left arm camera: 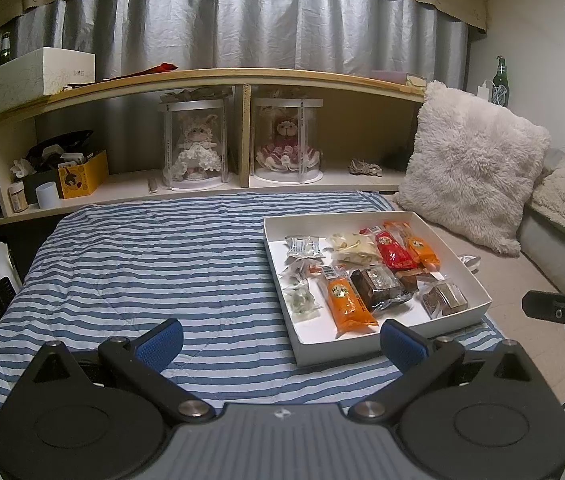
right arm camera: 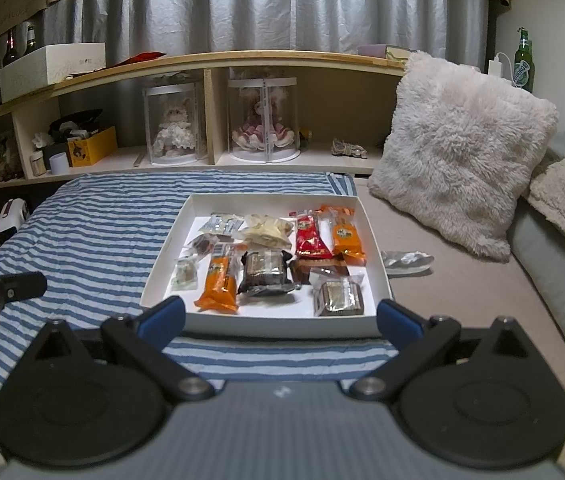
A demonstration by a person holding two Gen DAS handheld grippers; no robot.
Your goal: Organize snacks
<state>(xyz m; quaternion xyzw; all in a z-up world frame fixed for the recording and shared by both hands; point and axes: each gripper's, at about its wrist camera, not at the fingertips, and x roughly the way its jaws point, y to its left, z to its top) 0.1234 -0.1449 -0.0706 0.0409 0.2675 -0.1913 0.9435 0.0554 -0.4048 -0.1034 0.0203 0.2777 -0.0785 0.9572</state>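
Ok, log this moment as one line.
left gripper: open, empty | right gripper: open, empty | snacks: in white box | stray wrapper: outside

Glossy plastic wrappers lay in a matt white cardboard tray on striped cotton cloth; the cushion looked shaggy.

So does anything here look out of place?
One silvery wrapper lies outside the white box, on the grey bedding to its right, while the other snacks sit inside. It looks crumpled; I cannot tell if it is empty.
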